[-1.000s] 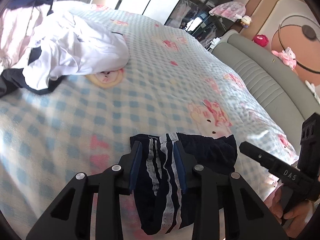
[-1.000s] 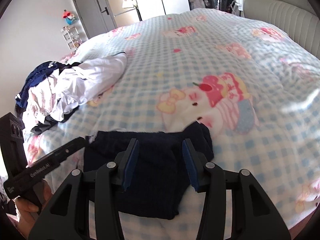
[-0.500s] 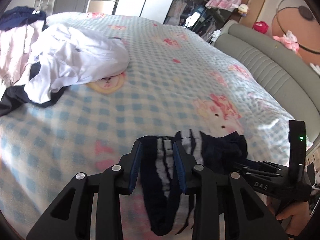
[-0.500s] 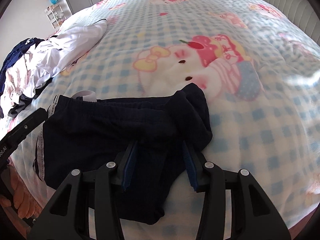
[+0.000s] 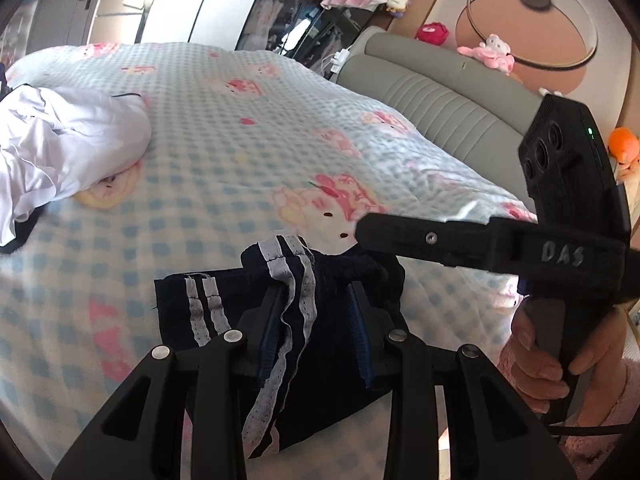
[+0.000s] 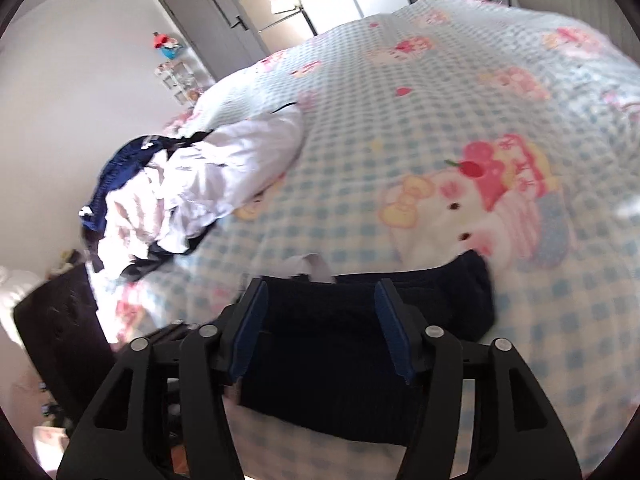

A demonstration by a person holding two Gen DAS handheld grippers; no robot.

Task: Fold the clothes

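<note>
Navy shorts with white side stripes (image 5: 304, 320) lie bunched at the near edge of the bed. My left gripper (image 5: 314, 316) is open just above them, its blue-padded fingers (image 5: 270, 320) to either side of the striped edge. In the right wrist view the same shorts (image 6: 328, 344) lie flat under my right gripper (image 6: 320, 320), which is open with its fingers wide apart. The right gripper (image 5: 362, 234) also shows in the left wrist view, reaching in from the right over the shorts, held by a hand (image 5: 548, 360).
A pile of white, pink and navy clothes (image 6: 188, 184) lies at the left of the bed (image 5: 224, 128); it also shows in the left wrist view (image 5: 60, 152). A grey padded headboard (image 5: 440, 96) runs along the right. A dark box (image 6: 60, 340) stands beside the bed.
Both grippers have opened wider. The right gripper has swung across above the shorts. The shorts have been let down onto the bed and lie more bunched, with a stripe folded over.
</note>
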